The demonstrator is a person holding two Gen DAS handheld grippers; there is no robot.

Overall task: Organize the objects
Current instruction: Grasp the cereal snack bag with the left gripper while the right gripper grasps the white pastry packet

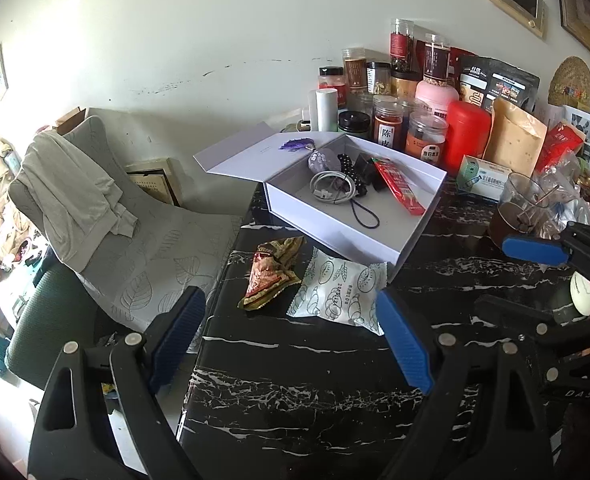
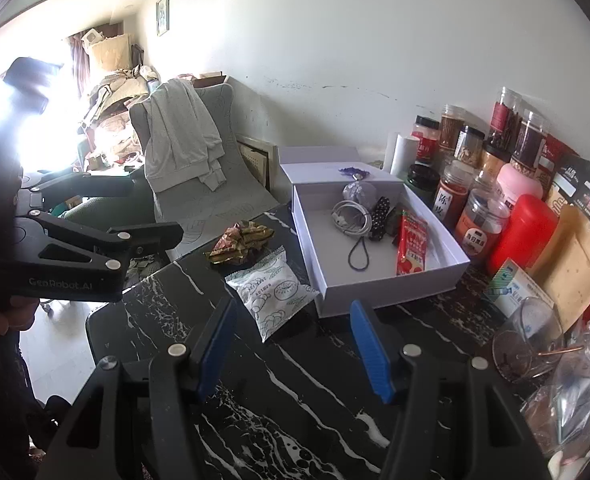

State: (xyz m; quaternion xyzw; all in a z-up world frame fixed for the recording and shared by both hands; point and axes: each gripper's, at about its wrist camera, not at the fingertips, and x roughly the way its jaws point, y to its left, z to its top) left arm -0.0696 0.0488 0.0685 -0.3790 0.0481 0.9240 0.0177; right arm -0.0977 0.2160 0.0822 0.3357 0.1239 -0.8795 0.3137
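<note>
White snack packet (image 1: 337, 294) flat on table (image 1: 295, 400), long axis diagonal toward box (image 1: 375, 236)

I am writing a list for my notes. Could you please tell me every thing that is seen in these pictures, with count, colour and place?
table: one, black marble with white veins, under everything
box: one, white, open, lid back, on the table
cable: one, white, coiled, in the box
sachet: one, red, in the box
bread packet: one, white, on the table before the box
crumpled wrapper: one, red-gold, left of the bread packet
jars: many, mostly red-brown contents, behind the box by the wall
red container: one, right of the jars
chair: one, grey, cloth draped, left of the table
left gripper: black, blue pads, open, empty
right gripper: black, blue pads, open, empty
</note>
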